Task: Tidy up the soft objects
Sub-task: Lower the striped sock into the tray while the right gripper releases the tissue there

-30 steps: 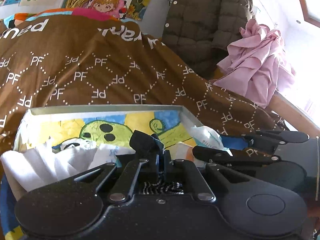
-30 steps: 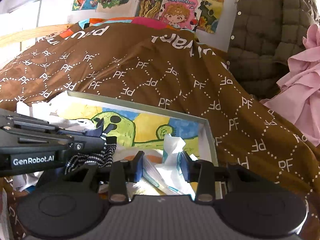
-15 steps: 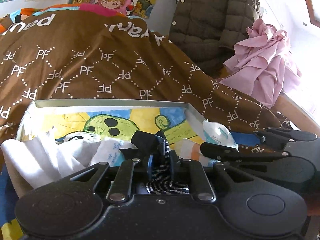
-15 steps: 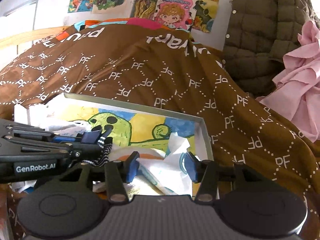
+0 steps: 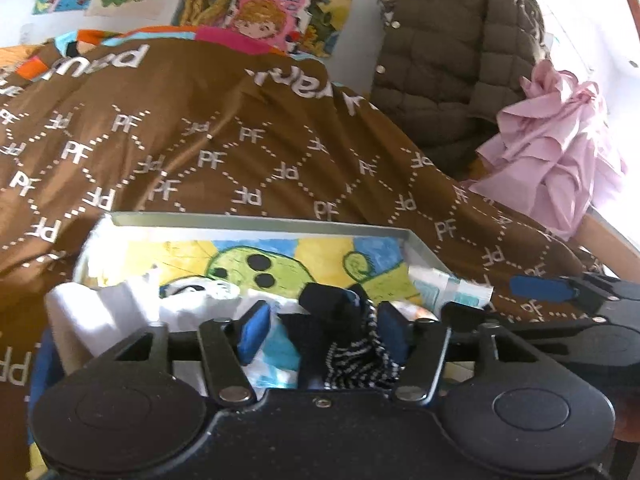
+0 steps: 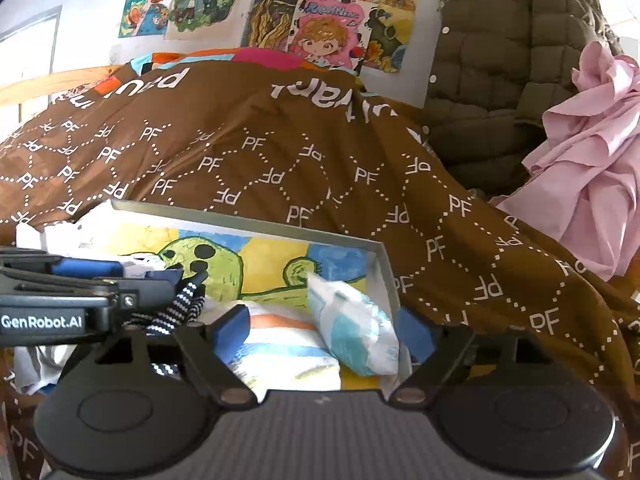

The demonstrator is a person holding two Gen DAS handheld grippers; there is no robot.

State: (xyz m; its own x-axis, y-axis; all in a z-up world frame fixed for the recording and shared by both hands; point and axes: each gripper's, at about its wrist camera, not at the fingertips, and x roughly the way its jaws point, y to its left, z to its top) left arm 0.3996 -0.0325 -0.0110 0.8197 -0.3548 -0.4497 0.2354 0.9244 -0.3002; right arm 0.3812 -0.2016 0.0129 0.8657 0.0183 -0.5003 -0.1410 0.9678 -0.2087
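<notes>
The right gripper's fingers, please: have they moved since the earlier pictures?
Yes. The right gripper has opened wide: against the tray wall, its fingers have spread apart and let go of the white-and-blue packet, which now lies in the tray.

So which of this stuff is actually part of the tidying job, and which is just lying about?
Part of the job:
- shallow box with the cartoon lining
- dark striped sock, between the open left gripper
- white and blue packet, in front of the open right gripper
- white cloth

Just lying about:
- brown PF blanket
- quilted jacket
- pink garment
- wall posters
</notes>
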